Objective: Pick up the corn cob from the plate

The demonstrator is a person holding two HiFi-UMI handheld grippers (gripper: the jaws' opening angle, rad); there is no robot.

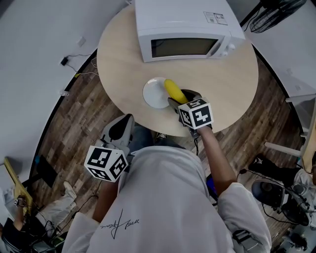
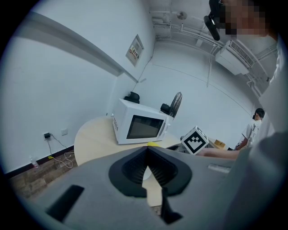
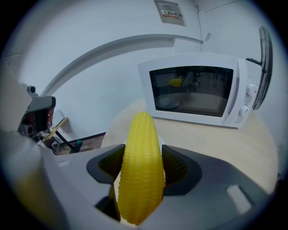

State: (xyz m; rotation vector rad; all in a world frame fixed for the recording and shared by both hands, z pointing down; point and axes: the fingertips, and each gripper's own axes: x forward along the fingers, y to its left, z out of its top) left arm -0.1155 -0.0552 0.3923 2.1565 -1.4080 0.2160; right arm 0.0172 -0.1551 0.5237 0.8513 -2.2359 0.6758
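Note:
A yellow corn cob (image 1: 173, 90) is clamped between the jaws of my right gripper (image 1: 178, 97), over the right edge of a small white plate (image 1: 154, 93) on the round table (image 1: 227, 84). In the right gripper view the corn cob (image 3: 140, 148) stands between the dark pads of the right gripper (image 3: 143, 173), its tip pointing away toward the microwave. I cannot tell whether it still touches the plate. My left gripper (image 1: 126, 121) hangs below the table's near edge, beside the person's body. Seen in its own view, the left gripper (image 2: 147, 155) has its pads meeting at the tips, with nothing held.
A white microwave (image 1: 187, 29) with its door shut stands at the back of the table. A fan (image 1: 274, 15) stands behind on the right. Cables and a socket lie on the wooden floor at the left (image 1: 74, 69). Another person (image 2: 254, 126) stands far right.

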